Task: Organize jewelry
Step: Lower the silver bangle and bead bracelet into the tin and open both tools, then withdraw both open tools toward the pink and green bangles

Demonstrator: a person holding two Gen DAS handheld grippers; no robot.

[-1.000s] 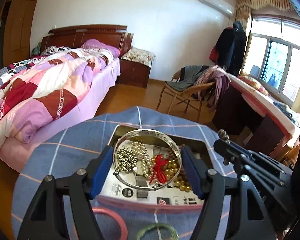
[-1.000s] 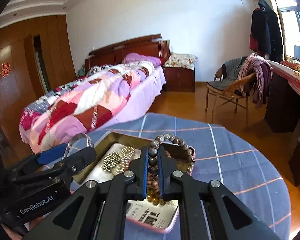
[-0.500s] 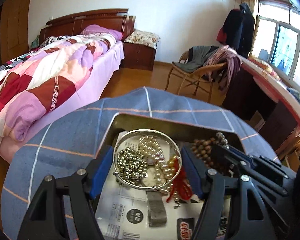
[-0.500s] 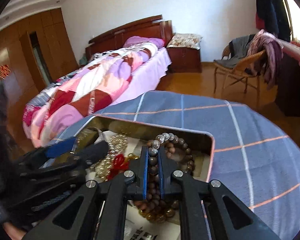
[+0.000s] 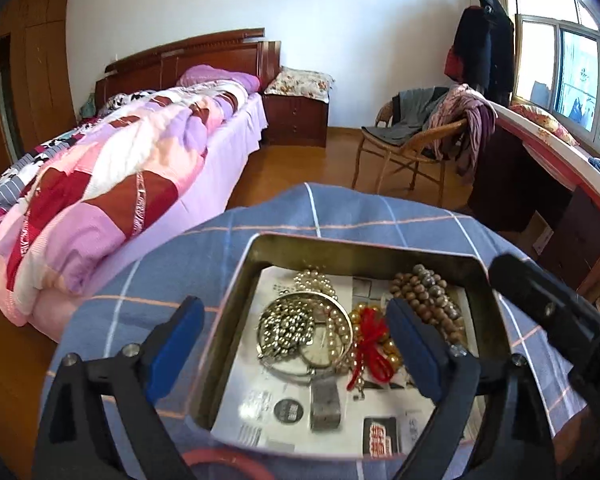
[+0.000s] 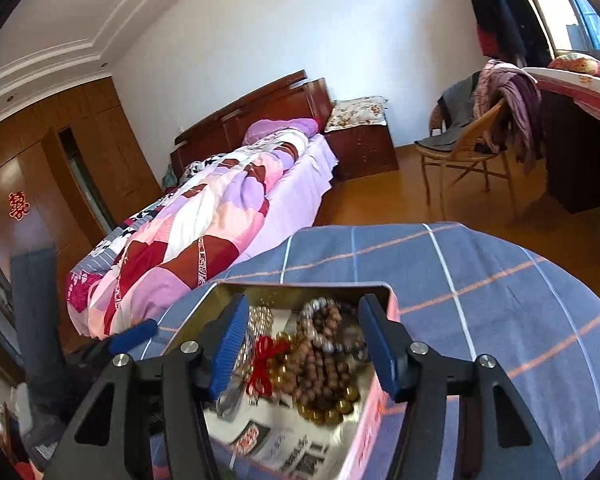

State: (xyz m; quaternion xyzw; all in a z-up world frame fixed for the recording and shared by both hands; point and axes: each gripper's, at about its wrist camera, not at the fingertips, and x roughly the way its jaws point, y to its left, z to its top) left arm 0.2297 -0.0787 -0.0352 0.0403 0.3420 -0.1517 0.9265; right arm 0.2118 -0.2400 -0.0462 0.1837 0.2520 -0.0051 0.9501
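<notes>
Nearest the left wrist camera, a smooth pink ring-shaped bangle lies on the cloth at the bottom edge. The left gripper, black-framed with blue ribbed pads, has its jaws spread wide and empty, one finger outside the left wall of the rectangular brass-coloured metal tin and the other over its contents. The tin, floored with printed paper, rests on the blue checked woven cloth covering the round bench. Inside it lie a thin silver hoop bangle encircling a heap of shiny silver bead chain, a strand of pale pearls farther back, gold beads tied with a red knotted cord to their right, and a matte brown wooden bead bracelet at the far right corner. The right gripper likewise has its jaws apart and empty, poised over the wooden beads. Beyond the bench stand a bed with a pink-and-purple patchwork quilt on the left and a wicker chair draped with clothes on the right.
</notes>
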